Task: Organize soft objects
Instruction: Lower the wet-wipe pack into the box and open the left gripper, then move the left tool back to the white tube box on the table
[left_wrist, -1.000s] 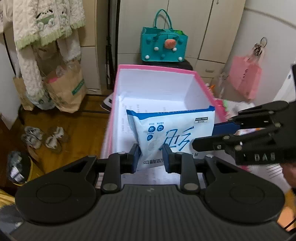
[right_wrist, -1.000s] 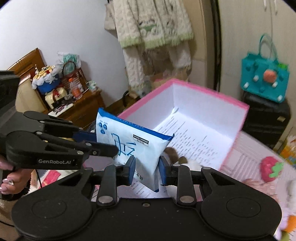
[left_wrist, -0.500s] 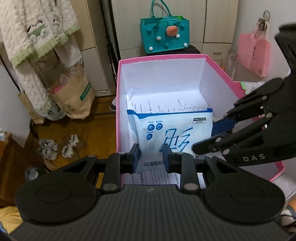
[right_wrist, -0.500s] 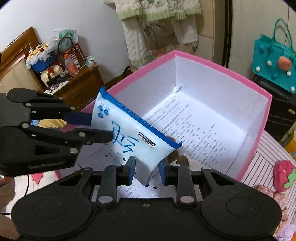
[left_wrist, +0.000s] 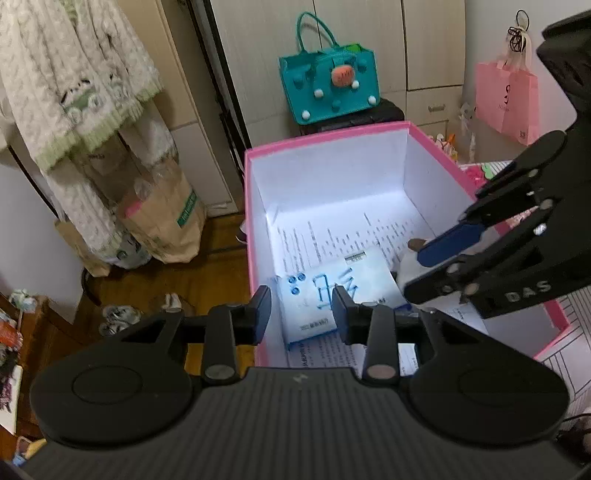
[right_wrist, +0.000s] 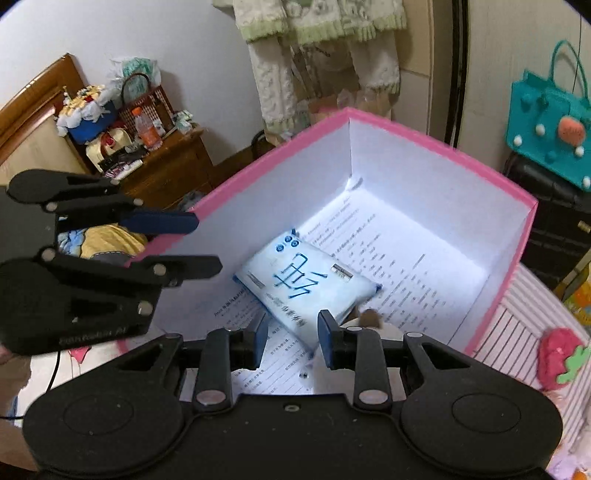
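Obs.: the blue-and-white soft pack (right_wrist: 306, 284) lies flat on the printed paper lining (right_wrist: 413, 258) at the floor of the pink box (right_wrist: 436, 173), in the near half, against the white wall on the left gripper's side.

Left gripper (left_wrist: 301, 310): jaws have just been opening; they stand spread above the pack's near end, pads clear of it. Nothing pinched.

Right gripper (right_wrist: 291, 332): jaws parted, hovering over the pack's near corner, pads not pressing on it as far as I can see. Released as well.

Key relation: the pack sits below and just ahead of both sets of fingertips. Its long axis runs diagonally across the box floor in the right wrist view (near-right corner toward the far-left wall). The right gripper looks nearer to it.

Judgement: placement done; next move is probably lifting both grippers clear, then fetching another item, e.g. the strawberry plush (right_wrist: 559, 360) beside the box.
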